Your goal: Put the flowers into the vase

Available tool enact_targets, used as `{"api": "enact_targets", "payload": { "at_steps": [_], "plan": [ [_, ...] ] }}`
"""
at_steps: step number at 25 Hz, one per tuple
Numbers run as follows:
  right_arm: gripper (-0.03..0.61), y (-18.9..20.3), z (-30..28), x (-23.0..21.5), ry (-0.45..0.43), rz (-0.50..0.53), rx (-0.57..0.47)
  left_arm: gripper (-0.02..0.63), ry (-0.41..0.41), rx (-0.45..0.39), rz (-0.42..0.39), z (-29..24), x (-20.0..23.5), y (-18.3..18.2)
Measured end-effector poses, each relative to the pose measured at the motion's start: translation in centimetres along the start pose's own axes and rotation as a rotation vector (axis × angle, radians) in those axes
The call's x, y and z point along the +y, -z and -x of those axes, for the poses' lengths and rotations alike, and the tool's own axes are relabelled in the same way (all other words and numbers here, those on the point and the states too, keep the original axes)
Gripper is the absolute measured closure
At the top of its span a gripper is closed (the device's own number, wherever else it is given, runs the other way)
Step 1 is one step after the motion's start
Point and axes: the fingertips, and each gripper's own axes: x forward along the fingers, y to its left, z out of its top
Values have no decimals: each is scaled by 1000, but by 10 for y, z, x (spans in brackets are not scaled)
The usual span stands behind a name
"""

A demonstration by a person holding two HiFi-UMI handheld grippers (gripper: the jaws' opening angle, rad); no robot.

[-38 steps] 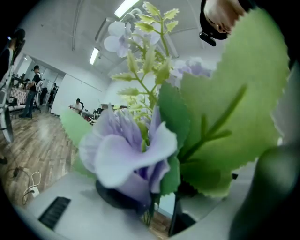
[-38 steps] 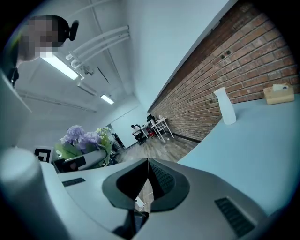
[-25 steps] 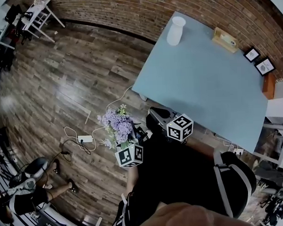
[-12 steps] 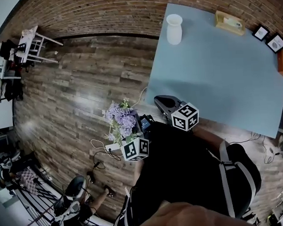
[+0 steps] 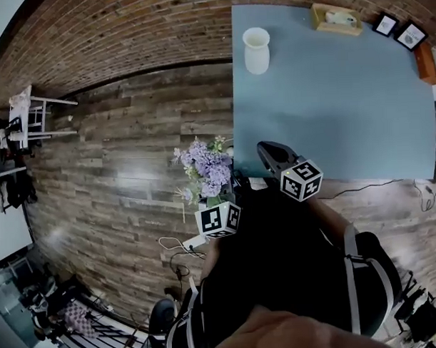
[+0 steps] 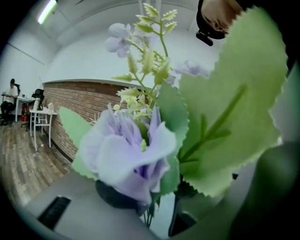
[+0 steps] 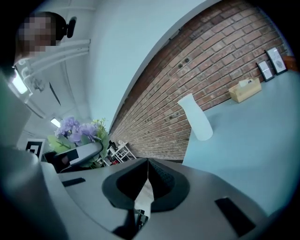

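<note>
A white vase (image 5: 256,50) stands upright at the far left corner of the blue-grey table (image 5: 344,108); the right gripper view shows the vase (image 7: 197,117) ahead against the brick wall. My left gripper (image 5: 217,200) is shut on the stems of a bunch of purple flowers (image 5: 206,169) with green leaves, held over the wooden floor just left of the table's near corner. Those flowers (image 6: 131,150) fill the left gripper view. My right gripper (image 5: 272,153) hovers at the table's near edge, its jaws (image 7: 147,164) shut and empty.
A wooden tissue box (image 5: 336,18) and two picture frames (image 5: 398,29) sit along the table's far edge by the brick wall (image 5: 127,30). White furniture (image 5: 30,115) stands far left. Cables and a power strip (image 5: 183,246) lie on the floor near my feet.
The view has swung round, so the table now lies square ahead. Both grippers have moved toward the table's near edge. The flowers are still in the left gripper.
</note>
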Motion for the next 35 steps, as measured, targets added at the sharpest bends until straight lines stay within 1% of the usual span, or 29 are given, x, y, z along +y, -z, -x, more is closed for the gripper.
{"api": "enact_targets", "payload": {
  "at_steps": [3,5,7,9,11,13,16,18,20,23,27,29,32,35],
  "plan": [
    [560,-12,-25,2,77,-15,-51,407,85,27,-21,-23,25,-9],
    [560,-23,-40,6,119,-35,-89,407,152,41,-51,-39,42,-20],
    [560,-33,-52,10,164,-31,-111,407,211,52,-82,-58,55,-32],
    [560,-39,-56,12,216,-29,-124,407,262,59,-78,-72,63,-40],
    [560,-42,-51,8,281,-41,-146,407,312,69,-45,-84,64,-44],
    [560,-45,-39,1,356,-68,-180,407,372,91,-23,-95,54,-42],
    [560,-46,-14,-10,452,-120,-231,407,475,116,-26,-109,24,-42],
    [560,-48,3,-20,489,-143,-257,407,531,117,-43,-119,-1,-44],
    [560,-55,18,-36,510,-145,-285,407,575,103,-71,-133,-26,-47],
    [560,-61,27,-65,521,-161,-325,407,596,70,-98,-162,-50,-52],
    [560,-68,28,-96,494,-187,-335,407,569,5,-127,-191,-69,-73],
    [560,-69,32,-103,470,-186,-331,407,556,-30,-142,-198,-80,-86],
    [560,-63,30,-100,437,-194,-317,407,530,-47,-168,-203,-85,-100],
    [560,-60,28,-105,422,-219,-312,407,544,-63,-208,-213,-100,-112]
  ]
}}
